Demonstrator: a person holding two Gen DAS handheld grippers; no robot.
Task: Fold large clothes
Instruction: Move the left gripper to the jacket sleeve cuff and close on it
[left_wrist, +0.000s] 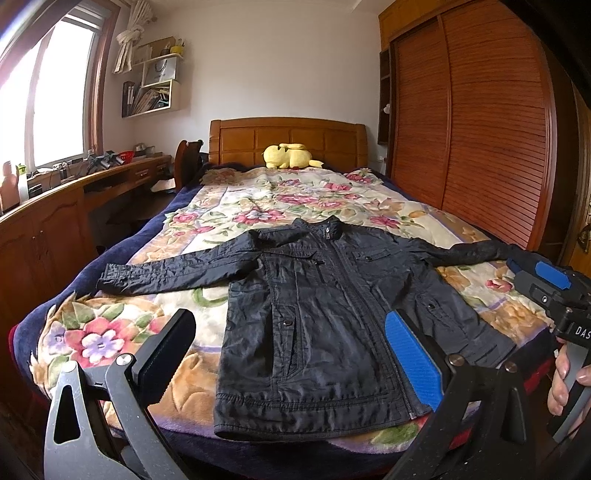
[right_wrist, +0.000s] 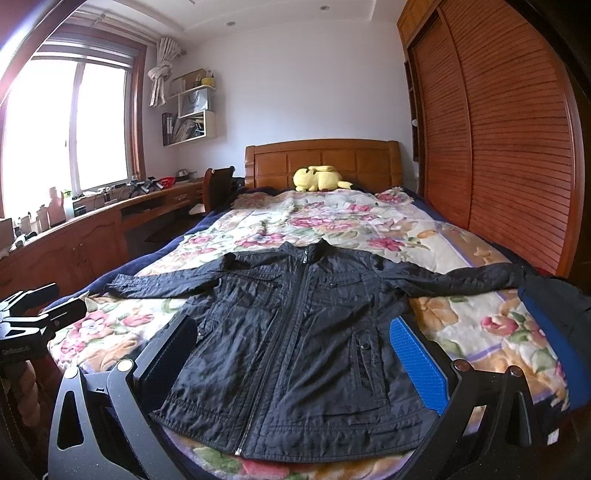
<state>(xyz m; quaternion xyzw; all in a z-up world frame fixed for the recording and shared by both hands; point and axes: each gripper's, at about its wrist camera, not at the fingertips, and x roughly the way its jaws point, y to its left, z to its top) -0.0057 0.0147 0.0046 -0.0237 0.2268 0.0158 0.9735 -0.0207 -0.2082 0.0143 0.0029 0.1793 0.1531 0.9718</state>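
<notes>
jacket (left_wrist: 317, 314) lies flat, zipped, sleeves spread, mid-frame on the bed (left_wrist: 122, 332); no fold made yet, all folding remains. left tongs (left_wrist: 291, 354) and right tongs (right_wrist: 295, 365) gape wide, empty.

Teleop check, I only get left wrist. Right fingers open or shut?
Observer: Open. The right fingers are spread wide with nothing between them, and the jacket lies flat beyond.
Operator: Is the sleeve on the wardrobe side bunched?
Observer: No, it lies stretched out toward the wardrobe.
Operator: Where's the left gripper from outside?
Observer: At the window side of the bed, off the jacket.
</notes>
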